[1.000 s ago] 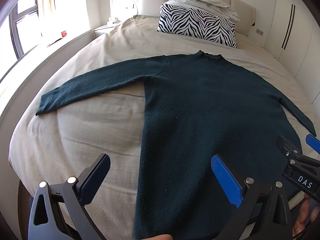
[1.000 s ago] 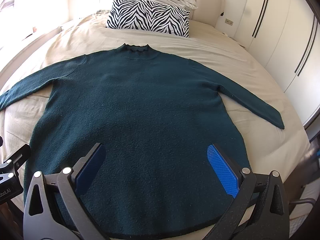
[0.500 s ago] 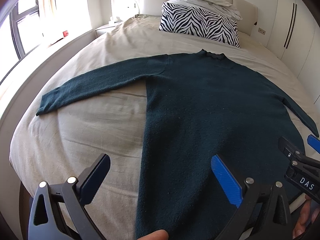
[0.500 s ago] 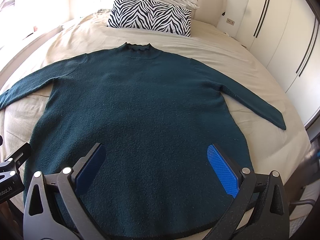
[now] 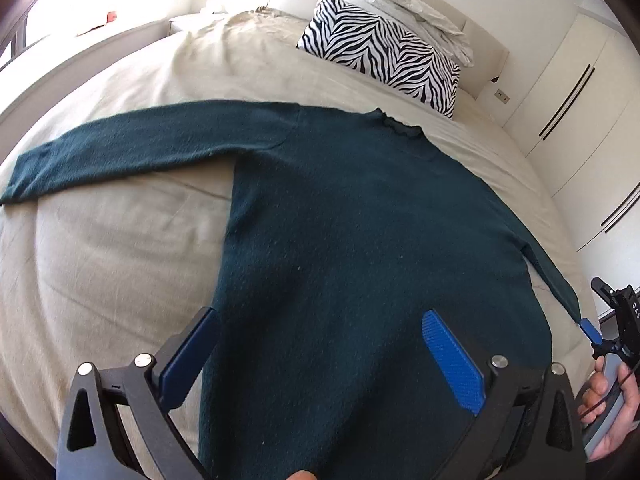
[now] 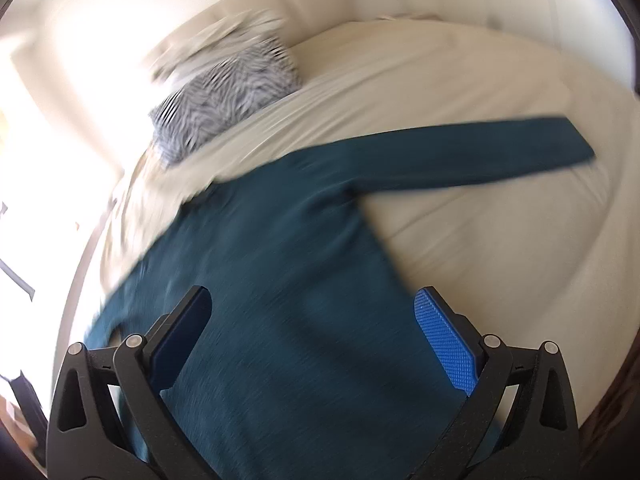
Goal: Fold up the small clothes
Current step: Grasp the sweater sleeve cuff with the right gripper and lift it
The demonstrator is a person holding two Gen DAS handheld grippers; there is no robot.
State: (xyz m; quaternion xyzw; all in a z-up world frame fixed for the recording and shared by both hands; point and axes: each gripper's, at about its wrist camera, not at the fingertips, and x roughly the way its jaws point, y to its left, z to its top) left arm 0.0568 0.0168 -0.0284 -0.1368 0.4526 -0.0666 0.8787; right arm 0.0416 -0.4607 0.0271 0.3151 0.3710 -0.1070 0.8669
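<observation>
On the beige bed (image 5: 120, 260), a dark teal sweater (image 5: 360, 240) lies flat and face up, both sleeves spread outward, its collar toward the zebra-print pillow (image 5: 384, 60) at the headboard. The left gripper (image 5: 320, 356) hangs over the lower hem area with its jaws spread wide and empty. The right gripper (image 6: 312, 344), also wide apart and holding nothing, points across the body toward the right sleeve (image 6: 480, 156); that view is blurred. No fold looks made yet, so this seems the opening approach. Next, one gripper likely needs to close on a sleeve cuff or side edge and carry it over the body.
</observation>
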